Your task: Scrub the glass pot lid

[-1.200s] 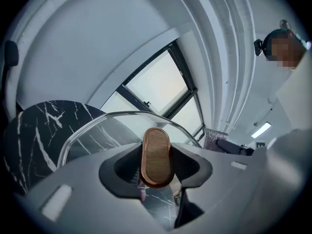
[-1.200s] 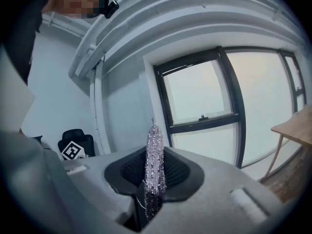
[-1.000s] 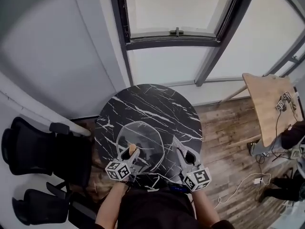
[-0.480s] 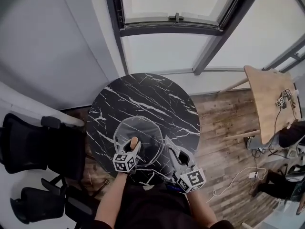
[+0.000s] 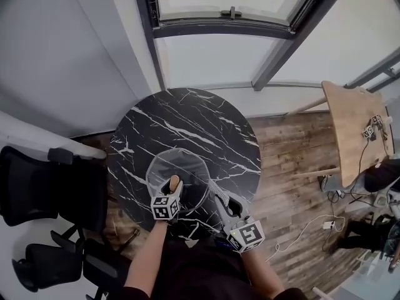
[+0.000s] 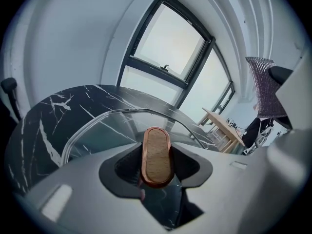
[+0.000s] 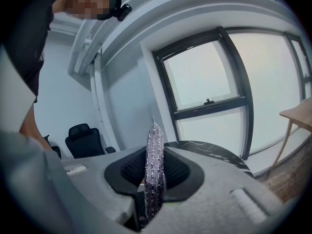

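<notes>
black marble table [image 5: 187, 120], near edge: left gripper [image 5: 174, 185] clamped on wooden knob [image 6: 156, 155] of glass lid [image 5: 164, 167]; right gripper [image 5: 211, 186] pinching mesh scrubber [image 7: 155, 150].

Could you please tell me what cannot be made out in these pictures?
Whether the scrubber touches the glass lid: the right gripper view faces the window, and the head view is too small.
The lid's near rim: in the left gripper view the left gripper covers it.
The small items on the wooden table: too small in the head view.
</notes>
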Tool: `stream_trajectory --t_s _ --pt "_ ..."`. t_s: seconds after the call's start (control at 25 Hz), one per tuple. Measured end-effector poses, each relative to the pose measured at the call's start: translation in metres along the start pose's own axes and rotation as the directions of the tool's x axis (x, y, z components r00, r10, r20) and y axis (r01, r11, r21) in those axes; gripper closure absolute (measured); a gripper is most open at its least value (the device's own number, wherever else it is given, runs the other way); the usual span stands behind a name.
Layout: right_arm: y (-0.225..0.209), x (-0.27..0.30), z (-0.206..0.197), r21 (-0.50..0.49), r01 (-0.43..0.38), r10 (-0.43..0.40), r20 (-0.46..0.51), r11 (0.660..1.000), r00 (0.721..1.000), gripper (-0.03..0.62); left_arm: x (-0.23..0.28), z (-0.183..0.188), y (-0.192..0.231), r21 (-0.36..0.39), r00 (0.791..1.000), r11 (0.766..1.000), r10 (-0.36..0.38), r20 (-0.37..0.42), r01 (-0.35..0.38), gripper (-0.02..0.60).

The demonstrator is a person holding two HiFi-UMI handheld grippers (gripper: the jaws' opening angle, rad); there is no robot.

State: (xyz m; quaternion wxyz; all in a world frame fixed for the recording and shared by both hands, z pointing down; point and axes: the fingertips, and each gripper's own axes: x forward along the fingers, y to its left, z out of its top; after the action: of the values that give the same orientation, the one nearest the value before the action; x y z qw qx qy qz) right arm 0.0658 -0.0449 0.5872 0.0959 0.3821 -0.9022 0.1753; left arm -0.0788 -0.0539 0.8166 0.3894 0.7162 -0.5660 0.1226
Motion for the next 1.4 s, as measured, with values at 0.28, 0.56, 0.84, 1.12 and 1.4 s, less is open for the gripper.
stream_trajectory --t_s 0.28,0.56,0.84,1.12,1.4 --pt "0.001 0.0 0.0 0.001 -0.007 0.007 0.004 1.0 1.0 0.519 0.012 -0.013 0.006 0.01 0.998 0.999 0.043 -0.049 -0.043 0.399" --pt "-0.008 -0.006 -0.005 0.015 0.009 -0.009 -0.008 1.0 1.0 0.519 0.018 -0.021 0.005 0.044 0.994 0.997 0.062 -0.092 -0.058 0.399" --pt "-0.007 -0.013 -0.006 0.01 0.007 -0.006 -0.005 1.0 1.0 0.519 0.022 -0.025 0.006 0.053 0.993 0.996 0.079 -0.092 -0.074 0.399" --pt "-0.01 -0.017 -0.007 0.019 0.013 -0.013 0.003 1.0 1.0 0.519 0.024 -0.023 0.007 0.059 0.993 0.995 0.089 -0.082 -0.084 0.399" --pt "-0.005 -0.013 -0.009 0.022 0.002 -0.002 0.002 1.0 1.0 0.519 0.024 -0.024 0.004 0.054 0.995 0.997 0.057 -0.086 -0.052 0.391"
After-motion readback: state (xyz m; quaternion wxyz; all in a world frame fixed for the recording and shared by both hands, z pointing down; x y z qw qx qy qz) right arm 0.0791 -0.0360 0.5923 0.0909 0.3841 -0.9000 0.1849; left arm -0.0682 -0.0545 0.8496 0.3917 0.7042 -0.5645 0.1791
